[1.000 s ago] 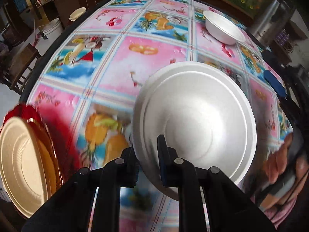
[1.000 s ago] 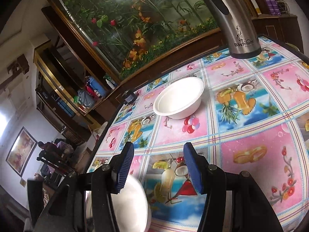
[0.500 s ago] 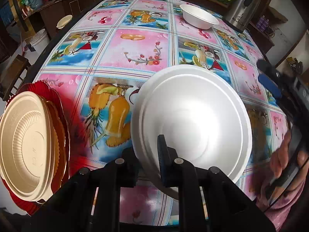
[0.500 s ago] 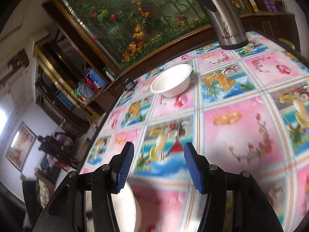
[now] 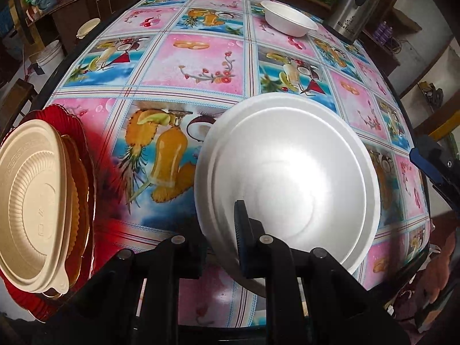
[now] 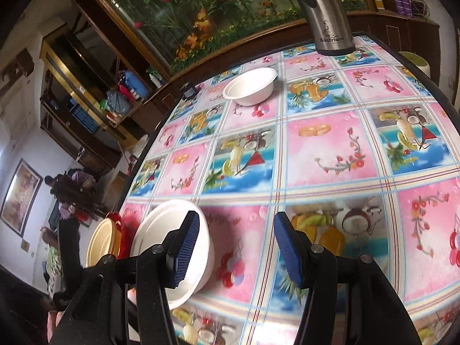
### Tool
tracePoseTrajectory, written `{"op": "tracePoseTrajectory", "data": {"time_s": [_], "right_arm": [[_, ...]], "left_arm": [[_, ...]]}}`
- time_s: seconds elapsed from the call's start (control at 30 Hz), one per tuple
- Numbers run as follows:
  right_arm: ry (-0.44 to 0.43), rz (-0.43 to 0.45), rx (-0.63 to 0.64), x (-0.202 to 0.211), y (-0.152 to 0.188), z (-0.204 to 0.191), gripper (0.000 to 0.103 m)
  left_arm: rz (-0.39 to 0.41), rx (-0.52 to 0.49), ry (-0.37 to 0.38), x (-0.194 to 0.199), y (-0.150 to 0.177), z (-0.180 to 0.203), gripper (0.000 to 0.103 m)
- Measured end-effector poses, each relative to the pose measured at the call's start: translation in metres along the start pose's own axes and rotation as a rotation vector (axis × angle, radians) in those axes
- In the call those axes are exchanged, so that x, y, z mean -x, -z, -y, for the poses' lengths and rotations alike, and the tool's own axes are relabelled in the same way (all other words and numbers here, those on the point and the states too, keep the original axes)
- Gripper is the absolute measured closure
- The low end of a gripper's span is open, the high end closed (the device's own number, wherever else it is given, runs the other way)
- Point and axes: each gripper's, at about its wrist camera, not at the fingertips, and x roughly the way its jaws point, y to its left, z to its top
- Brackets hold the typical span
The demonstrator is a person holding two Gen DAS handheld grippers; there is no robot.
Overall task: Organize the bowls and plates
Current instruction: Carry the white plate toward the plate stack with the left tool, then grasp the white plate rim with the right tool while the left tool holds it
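Drawn back toward the near table edge since a second ago, the left gripper (image 5: 221, 235) pinches the light, crushable foam bowl (image 5: 287, 178) by its rim beside the stacked plates (image 5: 34, 198), the right gripper (image 6: 235, 247) gapes empty, and another white bowl (image 6: 250, 89) waits far off.

White foam bowl (image 5: 287, 178) (rim pinched) in left tongs (image 5: 222, 247), above tablecloth (image 5: 201, 66)

Table (image 6: 330, 149) covered in glossy fruit-and-flower cloth, pink and blue squares. Behind it: dark wood counter, large planted aquarium (image 6: 218, 8) on top. Open shelving (image 6: 86, 92) left, cluttered. White wall with framed picture (image 6: 20, 195). Steel kettle (image 6: 327, 14) at far edge.
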Motion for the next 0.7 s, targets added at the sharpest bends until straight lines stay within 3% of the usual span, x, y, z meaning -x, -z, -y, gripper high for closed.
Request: {"op": "tracePoseTrajectory", "data": {"time_s": [0.37, 0.53, 0.63, 0.7], "right_arm": [[0.008, -0.137, 0.078, -0.043, 0.022, -0.03, 0.048], [0.065, -0.169, 0.081, -0.063, 0.034, -0.032, 0.05], [0.07, -0.193, 0.068, -0.069, 0.037, -0.03, 0.066], [0.067, -0.205, 0.052, -0.073, 0.04, -0.028, 0.082]], "left_arm": [[0.002, -0.007, -0.005, 0.002, 0.002, 0.003, 0.088], [0.001, -0.01, -0.002, 0.001, 0.003, 0.005, 0.088], [-0.001, -0.008, 0.002, 0.0, 0.003, 0.004, 0.088], [-0.003, -0.011, 0.016, 0.0, 0.004, 0.005, 0.088]]}}
